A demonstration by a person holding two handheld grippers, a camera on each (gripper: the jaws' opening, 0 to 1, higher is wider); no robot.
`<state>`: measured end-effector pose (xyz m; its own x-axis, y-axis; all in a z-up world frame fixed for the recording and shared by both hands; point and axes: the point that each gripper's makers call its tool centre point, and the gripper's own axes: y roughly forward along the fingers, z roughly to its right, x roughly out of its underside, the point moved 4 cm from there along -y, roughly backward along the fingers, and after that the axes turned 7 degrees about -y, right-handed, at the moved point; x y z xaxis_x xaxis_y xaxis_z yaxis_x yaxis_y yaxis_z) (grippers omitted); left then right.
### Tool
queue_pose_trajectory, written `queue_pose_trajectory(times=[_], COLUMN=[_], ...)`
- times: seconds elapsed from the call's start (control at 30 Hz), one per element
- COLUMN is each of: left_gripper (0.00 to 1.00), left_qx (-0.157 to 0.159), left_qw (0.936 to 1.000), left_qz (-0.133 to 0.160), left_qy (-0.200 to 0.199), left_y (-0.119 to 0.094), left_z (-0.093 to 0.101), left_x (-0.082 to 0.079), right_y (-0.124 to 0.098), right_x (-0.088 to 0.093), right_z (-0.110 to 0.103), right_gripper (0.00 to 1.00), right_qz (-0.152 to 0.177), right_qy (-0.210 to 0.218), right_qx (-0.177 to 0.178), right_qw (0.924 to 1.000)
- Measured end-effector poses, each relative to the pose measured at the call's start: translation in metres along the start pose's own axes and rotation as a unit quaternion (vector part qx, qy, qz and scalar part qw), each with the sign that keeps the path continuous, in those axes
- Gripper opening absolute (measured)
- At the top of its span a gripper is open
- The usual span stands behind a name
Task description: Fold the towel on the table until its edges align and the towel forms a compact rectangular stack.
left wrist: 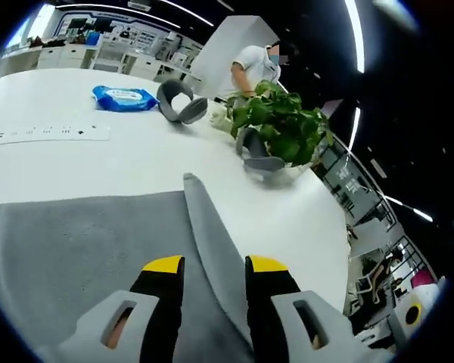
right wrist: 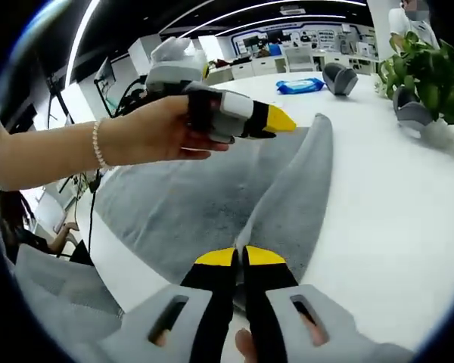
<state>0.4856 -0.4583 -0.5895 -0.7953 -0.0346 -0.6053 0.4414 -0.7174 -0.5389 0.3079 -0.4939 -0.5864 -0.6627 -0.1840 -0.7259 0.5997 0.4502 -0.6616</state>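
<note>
Grey towel [right wrist: 287,204] edge between right gripper's [right wrist: 239,257] closed jaws.

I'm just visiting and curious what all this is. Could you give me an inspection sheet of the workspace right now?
Surface: white table, mostly bare.
Job's things: grey towel spread flat, one edge lifted into a ridge.
Clutter: blue wipes pack, grey curved pieces, potted plant, white strip.
Grippers: left gripper open, towel ridge between its jaws; right gripper shut on the towel fold. A hand holds the left one.
Cables: dark cables hang off the table's far side in the right gripper view.
Surroundings: office with desks, ceiling lights, a person behind the plant.
</note>
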Motion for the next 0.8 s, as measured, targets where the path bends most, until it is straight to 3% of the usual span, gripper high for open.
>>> queue_pose_trajectory(times=[0.27, 0.47, 0.57, 0.8], left_gripper=[0.32, 0.31, 0.25, 0.22], left_qx=[-0.005, 0.007, 0.011, 0.037], left_qw=[0.9993, 0.9985, 0.9985, 0.9964], left_qz=[0.010, 0.007, 0.009, 0.005], left_qy=[-0.036, -0.055, -0.052, -0.077], left_y=[0.029, 0.047, 0.051, 0.057], left_z=[-0.017, -0.018, -0.019, -0.013], left_x=[-0.007, -0.006, -0.008, -0.009], right_y=[0.001, 0.001, 0.001, 0.003], right_x=[0.001, 0.001, 0.000, 0.001], right_z=[-0.002, -0.003, -0.003, -0.006], right_gripper=[0.01, 0.01, 0.01, 0.01], right_qz=[-0.001, 0.000, 0.002, 0.000], right_qy=[0.000, 0.000, 0.000, -0.004], right_qx=[-0.005, -0.009, -0.011, -0.016], right_qw=[1.0000, 1.0000, 0.9999, 0.9999])
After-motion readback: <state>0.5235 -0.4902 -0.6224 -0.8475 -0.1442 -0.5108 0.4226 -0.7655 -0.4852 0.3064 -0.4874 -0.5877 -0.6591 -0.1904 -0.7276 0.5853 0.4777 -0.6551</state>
